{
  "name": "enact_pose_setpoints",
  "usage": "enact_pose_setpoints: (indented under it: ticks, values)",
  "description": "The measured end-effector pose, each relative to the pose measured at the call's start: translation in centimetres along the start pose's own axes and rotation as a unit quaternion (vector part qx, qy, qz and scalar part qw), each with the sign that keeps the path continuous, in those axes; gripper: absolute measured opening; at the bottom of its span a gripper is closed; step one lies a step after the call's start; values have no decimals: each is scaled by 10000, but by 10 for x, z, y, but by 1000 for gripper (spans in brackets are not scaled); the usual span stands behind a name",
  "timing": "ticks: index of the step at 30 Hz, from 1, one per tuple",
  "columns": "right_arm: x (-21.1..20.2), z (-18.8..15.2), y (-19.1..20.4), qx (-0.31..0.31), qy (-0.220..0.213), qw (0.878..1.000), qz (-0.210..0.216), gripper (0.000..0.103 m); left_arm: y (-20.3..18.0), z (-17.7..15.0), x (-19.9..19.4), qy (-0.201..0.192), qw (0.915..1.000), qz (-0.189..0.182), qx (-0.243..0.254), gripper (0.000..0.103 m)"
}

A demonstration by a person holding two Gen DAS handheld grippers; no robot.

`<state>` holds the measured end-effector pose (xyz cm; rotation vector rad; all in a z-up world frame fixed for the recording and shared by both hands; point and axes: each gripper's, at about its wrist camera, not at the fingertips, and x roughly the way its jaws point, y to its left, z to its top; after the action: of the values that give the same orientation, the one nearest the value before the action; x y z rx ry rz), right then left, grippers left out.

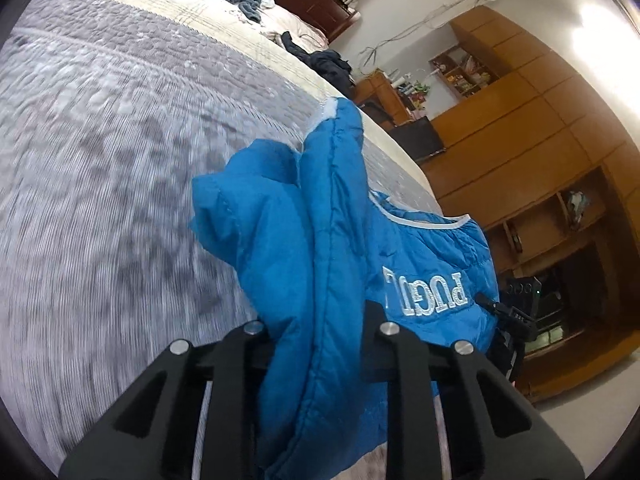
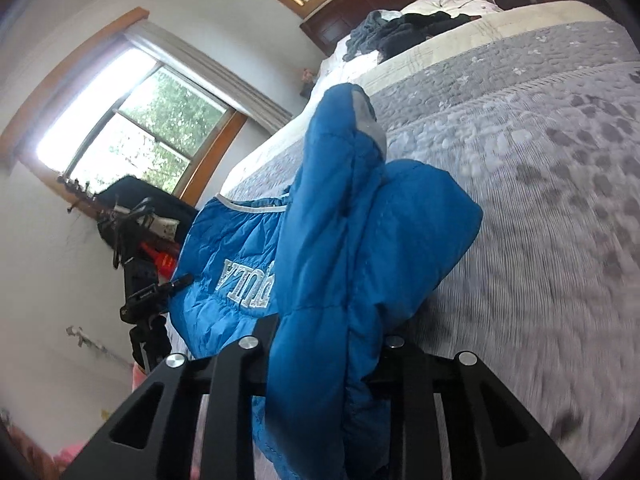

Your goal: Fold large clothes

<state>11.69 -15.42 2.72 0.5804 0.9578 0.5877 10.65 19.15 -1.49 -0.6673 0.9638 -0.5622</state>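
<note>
My left gripper was matte black, with angular linkage arms cut by triangular openings. Round silver pins capped its joints. My right gripper matched it in every visible part.

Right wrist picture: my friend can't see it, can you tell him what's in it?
The right hand-held gripper is shut on a puffy blue jacket with white letters, held over a bed with a grey patterned bedspread. More clothes are piled by the far headboard, and a bright window shows green trees.
</note>
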Motion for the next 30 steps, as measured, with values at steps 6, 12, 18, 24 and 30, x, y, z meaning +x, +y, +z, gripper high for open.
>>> enact_pose_setpoints:
  ticks: [6,12,18,24,30]
  values:
    - [-27,-52,23,-130,199,9997,-108,26,-19,-69,-39,-33,9996,23,274,20]
    - [-23,-84,10,34,371,9988,-314,28,3,-110,-33,22,9986,391,356,25]
    - [2,-103,-47,811,505,9953,-171,40,48,-114,-12,52,9998,167,20,50]
    - [3,-108,-58,770,391,9963,43,48,53,-117,-11,16,9999,126,102,54]
    - [-35,-105,-51,513,93,9958,-748,71,47,-114,-50,-253,9978,595,175,56]
